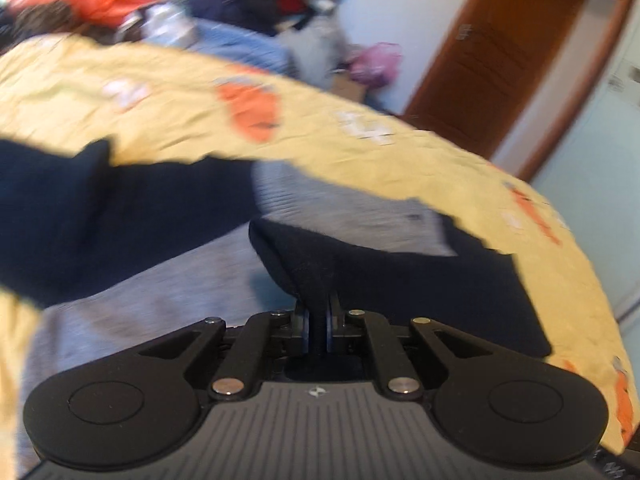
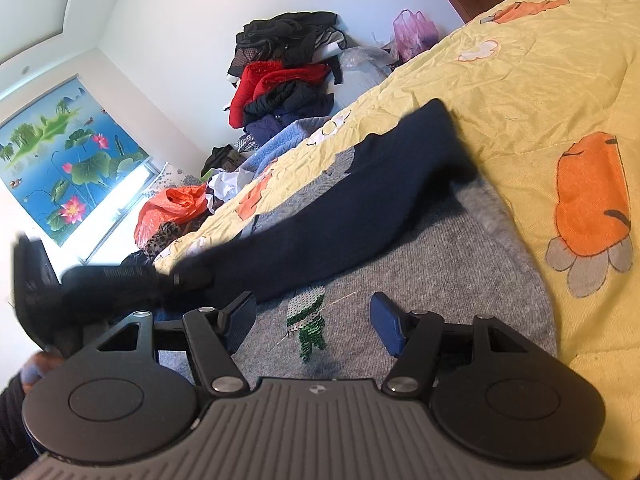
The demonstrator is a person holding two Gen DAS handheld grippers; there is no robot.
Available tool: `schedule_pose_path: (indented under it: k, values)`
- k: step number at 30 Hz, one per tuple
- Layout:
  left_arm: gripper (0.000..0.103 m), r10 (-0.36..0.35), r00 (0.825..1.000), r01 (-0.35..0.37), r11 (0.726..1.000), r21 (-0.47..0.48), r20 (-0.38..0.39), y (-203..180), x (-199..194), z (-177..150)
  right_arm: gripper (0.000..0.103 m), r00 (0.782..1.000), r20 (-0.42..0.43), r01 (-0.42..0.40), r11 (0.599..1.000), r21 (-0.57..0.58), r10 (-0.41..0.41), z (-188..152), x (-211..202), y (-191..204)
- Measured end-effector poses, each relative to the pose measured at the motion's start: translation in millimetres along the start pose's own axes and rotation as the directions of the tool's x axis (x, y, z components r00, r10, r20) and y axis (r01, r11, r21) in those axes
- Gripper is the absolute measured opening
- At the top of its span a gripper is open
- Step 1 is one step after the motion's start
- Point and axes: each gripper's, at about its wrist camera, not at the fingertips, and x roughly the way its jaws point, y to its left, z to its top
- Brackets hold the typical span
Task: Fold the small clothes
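Note:
A small grey knit sweater (image 2: 432,256) with dark navy sleeves lies on a yellow quilt (image 2: 540,80). It carries a green and silver sequin figure (image 2: 308,320). One navy sleeve (image 2: 360,204) is laid across the grey body. My left gripper (image 1: 319,320) is shut on a fold of the navy sleeve (image 1: 320,256), lifted off the grey body (image 1: 152,292). My right gripper (image 2: 314,322) is open and empty, low over the sweater body, its fingers either side of the sequin figure. The left gripper also shows blurred at the left of the right wrist view (image 2: 120,280).
A heap of red, black and blue clothes (image 2: 284,80) is piled by the white wall beyond the bed. Orange and pink plastic bags (image 2: 176,204) lie near it. A brown wooden door (image 1: 508,56) stands past the bed's far edge.

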Motion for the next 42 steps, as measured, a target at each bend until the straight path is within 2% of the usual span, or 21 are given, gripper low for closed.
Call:
schedule_pose_path:
  k: [4,7,9,10,12,13,15,17,19,21,22,23,26,28,31,33,36,38,39,41,42]
  values:
    - [0.007,0.009,1.0,-0.009,1.0,-0.01,-0.01,15.8,11.1,-12.8,0.066,1.0,-0.004,0.009,1.0,-0.012,-0.009,-0.1,0.1,1.9]
    - [0.007,0.001,0.998,-0.002,1.0,0.01,0.058,14.4,14.0,-25.8,0.069,0.997,-0.033,0.065,0.995,-0.08,-0.068,7.1,3.1,15.0]
    - [0.007,-0.008,0.992,0.005,1.0,0.021,0.123,15.5,12.0,-38.4,0.069,0.996,-0.01,0.082,0.983,-0.163,-0.085,21.7,4.9,30.4]
    - [0.007,-0.01,0.993,0.008,1.0,0.011,0.122,15.3,11.8,-38.3,0.071,0.997,0.011,0.08,0.977,-0.2,-0.08,32.5,6.6,37.4]
    - [0.008,-0.032,0.993,0.034,0.999,-0.016,0.117,20.9,12.5,-36.0,0.081,0.995,0.039,0.1,0.959,-0.265,-0.093,54.7,18.2,47.2]
    - [0.008,-0.046,0.992,0.05,0.998,-0.032,0.115,24.1,13.0,-35.3,0.087,0.992,0.037,0.128,0.945,-0.303,-0.122,64.6,29.9,50.4]
    - [0.009,-0.064,0.991,0.071,0.996,-0.053,0.113,29.1,13.5,-34.8,0.085,0.977,0.011,0.202,0.906,-0.371,-0.213,79.2,61.6,50.3]
    - [0.009,-0.069,0.991,0.076,0.995,-0.061,0.113,30.1,13.8,-35.5,0.077,0.949,-0.04,0.268,0.868,-0.417,-0.312,84.5,93.3,45.6]
    - [0.009,-0.077,0.991,0.085,0.994,-0.07,0.114,32.1,13.7,-35.8,0.077,0.922,-0.069,0.31,0.832,-0.461,-0.382,79.6,115.5,40.7]
    - [0.009,-0.09,0.989,0.1,0.991,-0.087,0.114,35.6,14.0,-35.8,0.083,0.911,-0.016,0.342,0.777,-0.528,-0.412,64.9,122.8,39.1]
    - [0.009,-0.096,0.989,0.106,0.99,-0.093,0.114,37.0,14.4,-35.7,0.087,0.915,0.008,0.339,0.757,-0.559,-0.404,57.3,122.9,38.0]
    - [0.009,-0.098,0.989,0.109,0.989,-0.095,0.113,37.7,14.4,-35.5,0.086,0.915,0.019,0.341,0.749,-0.569,-0.402,53.2,122.4,38.5]
    - [0.01,-0.067,0.994,0.071,0.996,-0.045,0.089,30.2,8.1,-30.5,0.087,0.915,0.019,0.343,0.751,-0.564,-0.404,55.1,121.0,38.3]
    - [0.011,-0.032,0.991,0.037,0.999,-0.036,0.129,26.5,-7.5,-29.0,0.087,0.914,0.021,0.345,0.749,-0.565,-0.405,57.3,121.2,38.6]
    - [0.011,-0.092,0.977,0.107,0.992,-0.067,0.193,25.9,-21.1,-24.9,0.088,0.916,0.023,0.344,0.753,-0.56,-0.401,57.5,122.4,39.3]
    - [0.018,-0.132,0.977,0.143,0.988,-0.054,0.165,18.6,-11.6,-19.6,0.088,0.916,0.024,0.345,0.754,-0.559,-0.401,57.4,122.7,39.2]
    - [0.023,-0.117,0.99,0.119,0.992,-0.028,0.074,7.1,18.7,-18.2,0.088,0.917,0.025,0.344,0.758,-0.554,-0.397,56.5,120.9,38.2]
    - [0.023,-0.107,0.989,0.11,0.994,-0.024,0.103,6.7,21.1,-20.4,0.088,0.917,0.026,0.345,0.759,-0.553,-0.398,56.4,120.7,38.0]
    - [0.023,-0.102,0.99,0.105,0.994,-0.026,0.094,7.9,22.8,-19.8,0.088,0.917,0.026,0.345,0.758,-0.554,-0.398,56.3,120.8,38.0]
    - [0.023,-0.03,0.997,0.032,0.999,-0.018,0.072,11.8,24.6,-17.8,0.089,0.915,0.027,0.348,0.755,-0.556,-0.402,56.4,121.0,38.0]
    - [0.023,-0.044,0.997,0.046,0.999,-0.022,0.069,18.0,23.1,-16.6,0.089,0.915,0.026,0.348,0.755,-0.556,-0.402,56.4,121.2,38.0]
